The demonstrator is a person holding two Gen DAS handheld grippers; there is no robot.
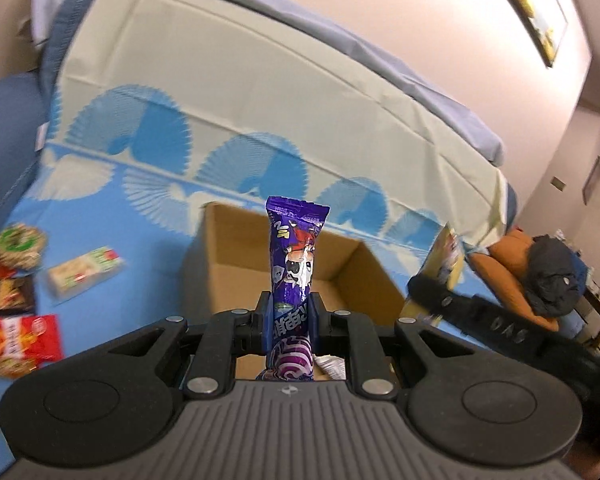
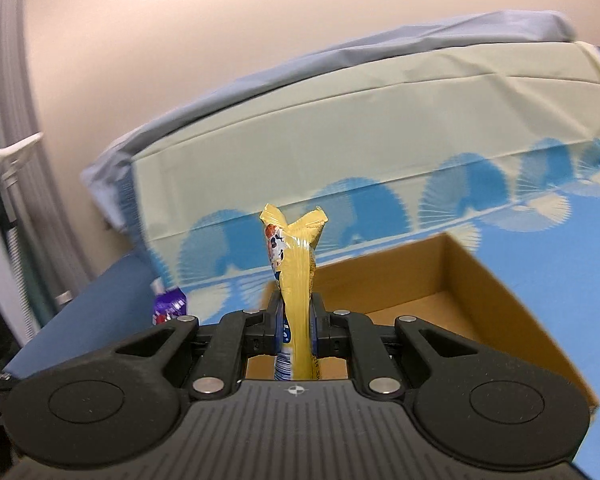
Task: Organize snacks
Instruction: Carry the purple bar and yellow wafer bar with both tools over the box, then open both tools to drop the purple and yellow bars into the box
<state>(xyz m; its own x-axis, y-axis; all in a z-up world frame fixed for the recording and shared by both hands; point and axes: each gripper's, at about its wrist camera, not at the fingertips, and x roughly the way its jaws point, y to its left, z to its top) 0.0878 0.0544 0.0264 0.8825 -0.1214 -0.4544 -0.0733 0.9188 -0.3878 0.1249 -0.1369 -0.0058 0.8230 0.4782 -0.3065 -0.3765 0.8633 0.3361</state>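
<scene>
Only blurred script, purple packet [image 1: 294, 264]

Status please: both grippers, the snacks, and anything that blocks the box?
Left gripper shut on purple snack pack. Right gripper shut on yellow snack pack. Cardboard box open ahead, nothing blocking. Loose snacks wait on the blue cloth.
</scene>
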